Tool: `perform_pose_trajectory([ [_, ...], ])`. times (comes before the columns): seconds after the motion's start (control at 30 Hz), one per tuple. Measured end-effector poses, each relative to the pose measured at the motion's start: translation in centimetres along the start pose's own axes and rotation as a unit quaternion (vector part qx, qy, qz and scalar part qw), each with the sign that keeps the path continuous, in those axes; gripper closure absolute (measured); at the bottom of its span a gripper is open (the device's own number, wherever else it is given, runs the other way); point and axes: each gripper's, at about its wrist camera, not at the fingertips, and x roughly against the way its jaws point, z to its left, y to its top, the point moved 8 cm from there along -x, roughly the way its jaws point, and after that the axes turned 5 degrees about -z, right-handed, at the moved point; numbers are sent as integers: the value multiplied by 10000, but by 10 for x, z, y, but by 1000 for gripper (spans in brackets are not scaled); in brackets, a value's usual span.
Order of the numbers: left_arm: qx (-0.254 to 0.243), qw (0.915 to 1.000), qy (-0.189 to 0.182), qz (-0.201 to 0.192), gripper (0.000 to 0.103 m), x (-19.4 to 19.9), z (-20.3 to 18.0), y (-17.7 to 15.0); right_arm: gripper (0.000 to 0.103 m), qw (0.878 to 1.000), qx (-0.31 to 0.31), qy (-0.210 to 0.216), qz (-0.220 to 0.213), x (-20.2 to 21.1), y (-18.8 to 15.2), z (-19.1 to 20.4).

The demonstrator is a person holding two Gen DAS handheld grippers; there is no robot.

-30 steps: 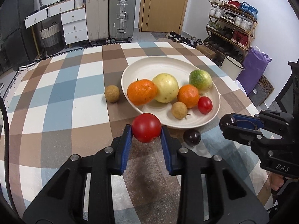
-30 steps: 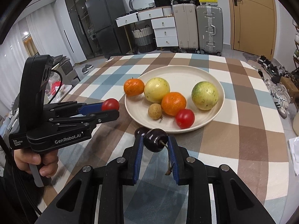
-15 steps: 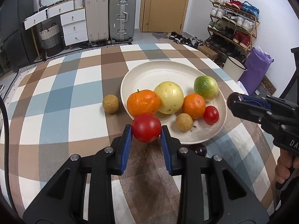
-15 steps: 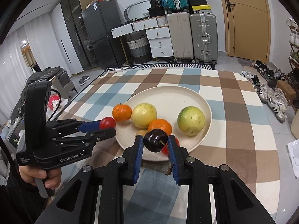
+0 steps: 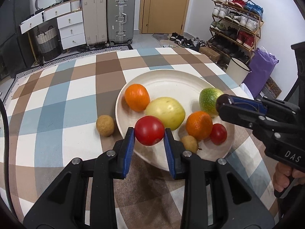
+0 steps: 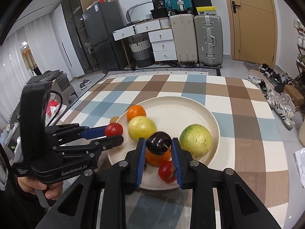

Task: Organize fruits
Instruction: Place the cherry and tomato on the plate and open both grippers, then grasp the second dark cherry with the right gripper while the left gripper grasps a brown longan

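Observation:
My left gripper (image 5: 149, 133) is shut on a red tomato (image 5: 149, 130) and holds it over the near left rim of the cream plate (image 5: 171, 80). My right gripper (image 6: 158, 147) is shut on a dark cherry (image 6: 158, 143) above the plate's (image 6: 183, 106) fruit. On the plate lie two oranges (image 5: 136, 97), a yellow fruit (image 5: 165, 112), a green fruit (image 5: 208, 103), a small red tomato (image 5: 218, 133) and a small brown fruit (image 5: 189, 143). Another brown fruit (image 5: 105, 125) lies on the cloth left of the plate.
The round table carries a checked cloth (image 5: 57, 105). Behind it stand suitcases (image 5: 120, 17), white drawers (image 5: 70, 28) and a shoe rack (image 5: 236, 28). A white bin (image 5: 238, 70) stands by the right edge.
Both grippers have risen and moved forward over the plate, each still holding its fruit. The right gripper came from the cloth in front of the plate to above the plate's right side.

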Motion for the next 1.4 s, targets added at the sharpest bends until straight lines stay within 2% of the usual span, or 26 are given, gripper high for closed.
perform_pose_trajectory([
  [0.23,-65,10000,61,19,75,-5,0,3,75,9999,59,-87,45,-15,6,-3],
  [0.37,-79,9999,120,-68,75,2,4,5,71,9999,109,-97,50,-16,5,-2],
  [0.47,26,9998,168,-90,65,9,12,4,64,9999,76,-108,32,-12,3,-2],
  [0.5,61,9997,216,-111,59,13,16,3,62,9999,73,-116,26,-10,2,-1],
  [0.57,114,9995,259,-167,49,19,23,1,51,9998,63,-164,-13,-4,0,-1],
  [0.6,147,9992,296,-204,40,24,27,0,49,9998,47,-181,-21,-2,-2,-2],
  [0.67,182,9988,352,-281,29,32,33,-2,30,9998,-8,-207,-55,5,-6,-2],
  [0.7,194,9986,374,-314,21,37,36,-3,24,9997,-35,-238,-71,8,-8,-2],
  [0.73,207,9984,411,-339,19,41,40,-4,15,9996,-64,-270,-85,11,-10,-2],
  [0.77,216,9982,442,-351,19,44,42,-6,12,9995,-102,-285,-100,14,-13,-2],
  [0.97,386,9972,571,-303,14,57,58,-18,7,9984,-440,-355,82,22,-31,-4],
  [1.1,474,9964,620,-344,2,61,62,-22,7,9978,-493,-371,239,25,-45,1],
  [1.4,510,9959,669,-347,1,65,66,-24,7,9967,-424,-325,606,14,-72,27],
])
